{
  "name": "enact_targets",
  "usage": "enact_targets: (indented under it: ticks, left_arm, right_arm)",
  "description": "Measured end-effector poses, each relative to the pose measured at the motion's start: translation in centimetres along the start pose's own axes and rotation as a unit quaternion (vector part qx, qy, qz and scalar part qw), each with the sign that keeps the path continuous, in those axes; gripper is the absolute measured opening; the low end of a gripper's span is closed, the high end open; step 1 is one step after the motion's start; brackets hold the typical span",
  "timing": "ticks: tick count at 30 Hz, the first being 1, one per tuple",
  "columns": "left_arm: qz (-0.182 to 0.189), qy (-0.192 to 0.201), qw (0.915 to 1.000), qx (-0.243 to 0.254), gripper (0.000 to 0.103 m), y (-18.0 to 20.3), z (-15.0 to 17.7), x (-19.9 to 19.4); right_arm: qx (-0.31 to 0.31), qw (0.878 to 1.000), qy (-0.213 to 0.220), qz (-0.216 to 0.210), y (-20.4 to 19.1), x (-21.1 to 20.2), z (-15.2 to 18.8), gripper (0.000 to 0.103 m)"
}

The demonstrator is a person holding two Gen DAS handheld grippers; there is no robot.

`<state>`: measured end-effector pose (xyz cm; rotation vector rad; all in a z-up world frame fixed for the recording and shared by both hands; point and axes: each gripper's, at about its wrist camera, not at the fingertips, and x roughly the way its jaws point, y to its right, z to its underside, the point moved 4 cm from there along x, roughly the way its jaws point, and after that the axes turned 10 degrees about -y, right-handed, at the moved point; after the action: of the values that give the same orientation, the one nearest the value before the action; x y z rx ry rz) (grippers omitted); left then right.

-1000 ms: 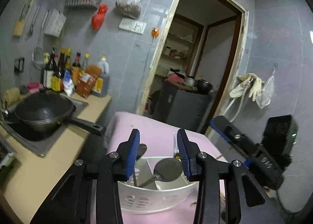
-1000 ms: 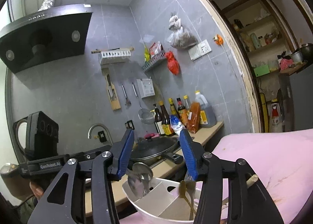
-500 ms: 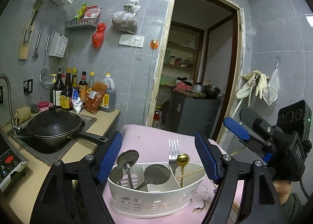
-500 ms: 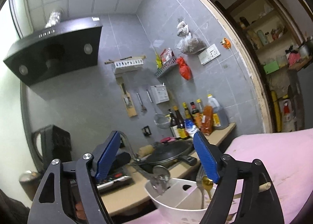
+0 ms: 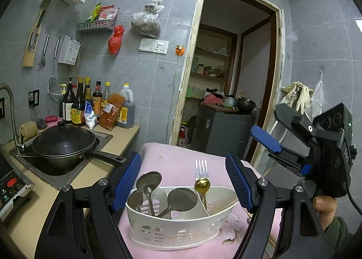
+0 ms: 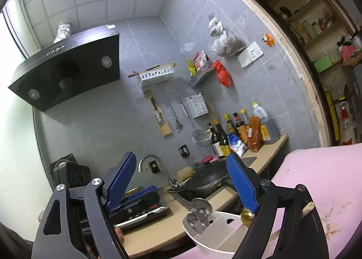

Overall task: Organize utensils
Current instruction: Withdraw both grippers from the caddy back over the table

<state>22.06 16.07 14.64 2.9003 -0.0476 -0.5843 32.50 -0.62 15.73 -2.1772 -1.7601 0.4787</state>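
A white slotted utensil caddy (image 5: 176, 231) stands on the pink-covered table (image 5: 176, 161). Silver spoons (image 5: 149, 182) fill its left compartments; a gold spoon (image 5: 202, 184) and a fork (image 5: 201, 168) stand in the right one. My left gripper (image 5: 182, 161) is open just above and in front of the caddy, holding nothing. My right gripper (image 6: 181, 157) hovers at the caddy's (image 6: 217, 234) right end with its jaws opening and nothing between them. A hand holds it, as the left wrist view shows. A chopstick (image 6: 307, 208) pokes up past its right finger.
Left of the table runs a beige counter (image 5: 45, 193) with a black lidded wok (image 5: 63, 143) in the sink, its handle pointing at the table. Sauce bottles (image 5: 95, 105) line the wall. An open doorway (image 5: 230, 82) and a dark cabinet (image 5: 221, 132) lie behind.
Both grippers' jaws have spread wide apart. The left view has drawn back from the caddy, so more of it and its utensils shows. The right view has risen a little and tilted.
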Motion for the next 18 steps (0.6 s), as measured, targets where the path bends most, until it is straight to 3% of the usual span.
enact_targets:
  ticks: [10, 18]
  left_arm:
    - [-0.002, -0.002, 0.9999, -0.01, 0.072, -1.1, 0.2, -0.3]
    - [-0.004, -0.008, 0.9997, -0.023, 0.073, -2.3, 0.9, -0.3]
  right_arm:
    - [0.007, 0.999, -0.029, -0.032, -0.5, 2.8, -1.8, 0.095]
    - [0.016, 0.998, -0.065, -0.007, 0.8, 4.7, -0.8, 0.103]
